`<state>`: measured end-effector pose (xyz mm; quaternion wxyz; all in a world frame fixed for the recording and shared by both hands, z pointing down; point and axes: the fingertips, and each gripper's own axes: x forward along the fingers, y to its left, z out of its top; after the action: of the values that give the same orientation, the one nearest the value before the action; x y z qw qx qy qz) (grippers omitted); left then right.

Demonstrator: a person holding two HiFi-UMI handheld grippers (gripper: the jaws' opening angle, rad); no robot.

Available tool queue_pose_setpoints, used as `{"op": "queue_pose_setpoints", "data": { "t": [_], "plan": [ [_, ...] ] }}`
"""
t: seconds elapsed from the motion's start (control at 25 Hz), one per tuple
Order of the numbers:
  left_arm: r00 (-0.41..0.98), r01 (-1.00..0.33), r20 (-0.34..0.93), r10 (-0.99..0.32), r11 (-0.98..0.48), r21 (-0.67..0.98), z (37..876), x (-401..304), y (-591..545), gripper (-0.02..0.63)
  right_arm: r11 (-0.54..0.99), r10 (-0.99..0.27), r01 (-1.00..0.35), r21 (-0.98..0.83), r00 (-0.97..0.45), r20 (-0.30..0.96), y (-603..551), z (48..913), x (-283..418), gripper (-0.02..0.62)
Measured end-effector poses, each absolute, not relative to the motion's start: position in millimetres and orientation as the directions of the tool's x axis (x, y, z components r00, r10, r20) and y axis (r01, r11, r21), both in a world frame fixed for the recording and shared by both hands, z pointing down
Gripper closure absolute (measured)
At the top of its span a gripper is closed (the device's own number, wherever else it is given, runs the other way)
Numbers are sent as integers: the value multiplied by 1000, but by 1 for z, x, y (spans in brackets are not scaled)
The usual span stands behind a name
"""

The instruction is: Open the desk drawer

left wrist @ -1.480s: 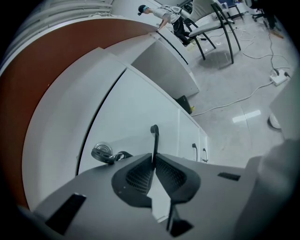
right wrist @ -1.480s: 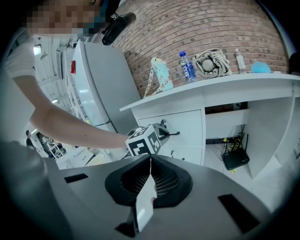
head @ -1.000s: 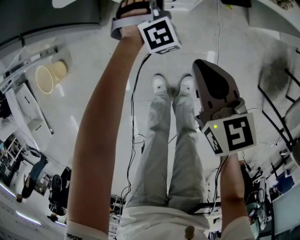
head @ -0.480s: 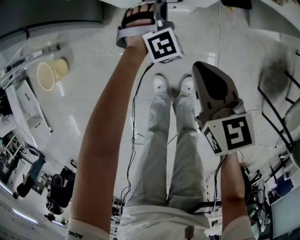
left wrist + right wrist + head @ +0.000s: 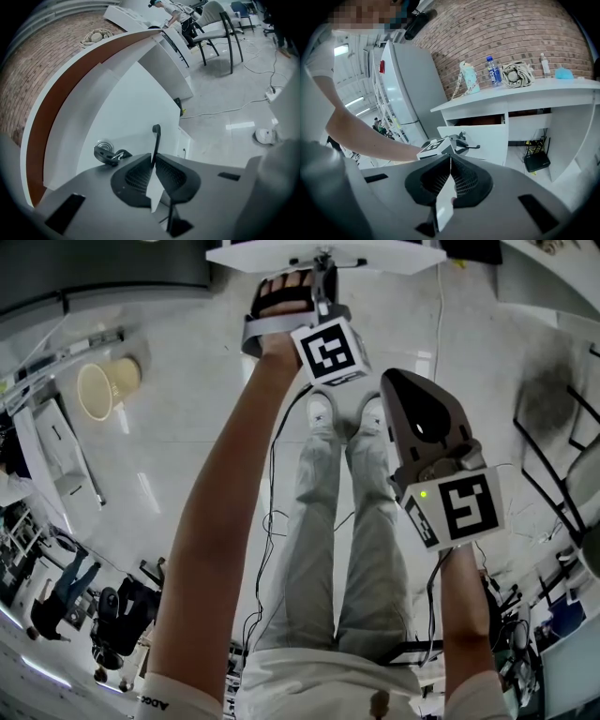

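Drawer front [image 5: 394, 257] has come further out of the desk [image 5: 525, 91]; my left gripper [image 5: 153, 158] clamps its black handle [image 5: 156, 136], right gripper [image 5: 450, 161] pinched shut, empty. Best pull straight, level, without twisting.

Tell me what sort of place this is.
Probably an office or lab workspace, not a home: a white desk with a drawer in front of a brick wall, office chairs on a glossy floor, and cables trailing across it.
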<state>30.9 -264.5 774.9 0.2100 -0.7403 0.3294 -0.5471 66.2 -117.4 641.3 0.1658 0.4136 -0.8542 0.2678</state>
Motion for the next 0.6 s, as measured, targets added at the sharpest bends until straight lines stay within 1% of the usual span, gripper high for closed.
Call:
{"op": "queue_pose_setpoints", "data": {
  "t": [0.24, 0.44, 0.6],
  "plan": [
    [169, -247, 684, -710, -702, -668, 777, 28, -250, 578, 517, -622, -797, -312, -600, 503, -122, 632, 70, 568],
    [167, -268, 702, -692, -717, -643, 779, 32, -240, 578, 533, -615, -789, -306, -609, 501, -122, 625, 68, 569],
    [167, -278, 693, -701, -708, -650, 780, 29, -241, 565, 549, -605, -781, -299, -617, 503, -123, 619, 65, 568]
  ]
}}
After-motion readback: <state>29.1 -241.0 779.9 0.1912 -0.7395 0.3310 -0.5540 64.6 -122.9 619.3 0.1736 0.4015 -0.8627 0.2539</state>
